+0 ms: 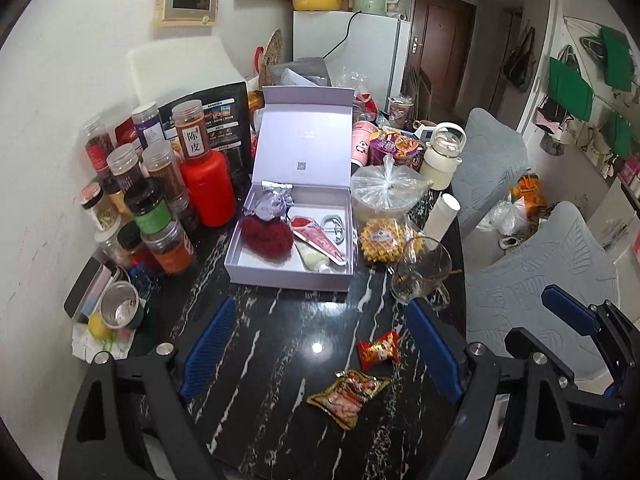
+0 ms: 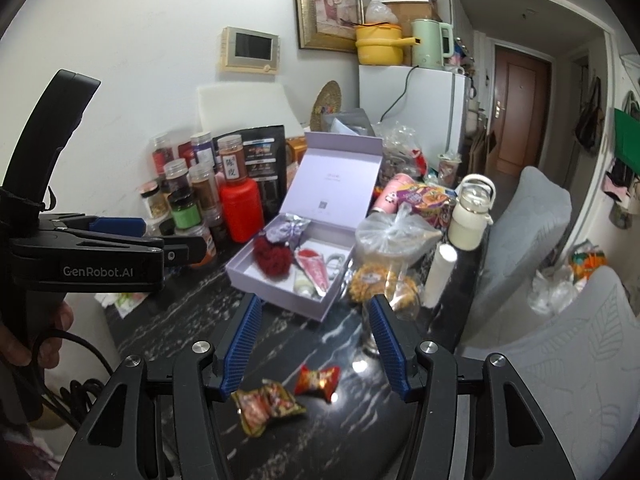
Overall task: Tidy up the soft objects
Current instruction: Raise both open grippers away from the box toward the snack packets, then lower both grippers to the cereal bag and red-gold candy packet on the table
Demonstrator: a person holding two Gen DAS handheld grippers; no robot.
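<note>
Over the black marble-veined table (image 1: 280, 320) I hold both grippers empty. My left gripper (image 1: 320, 344) has its blue ribbed pads spread wide, touching nothing; the red candy (image 1: 380, 350) and the gold snack packet (image 1: 348, 396) lie on the table between its fingers. My right gripper (image 2: 316, 344) stands partly apart, also gripping nothing, with the same two wrappers below it. From the right camera I see the left gripper side-on, its body marked "GenRobot.AI", a hand (image 2: 36, 336) on its handle.

Beyond the wrappers sits the lilac box (image 1: 288, 276), lid (image 1: 304, 140) raised, a small square code printed inside it. It holds a fuzzy red pom (image 1: 266, 236), a crinkled lilac pouch (image 1: 274, 206), a pink cone-shaped packet (image 1: 320, 238) and a pale tube (image 1: 314, 258). Left of the box stands a glossy red bottle (image 1: 210, 188) among clear jars; one jar's (image 1: 192, 128) label reads "陈皮". Right of the box are a knotted plastic bag (image 1: 386, 188), a wrapped waffle (image 1: 382, 240) and a glass mug (image 1: 424, 272).
</note>
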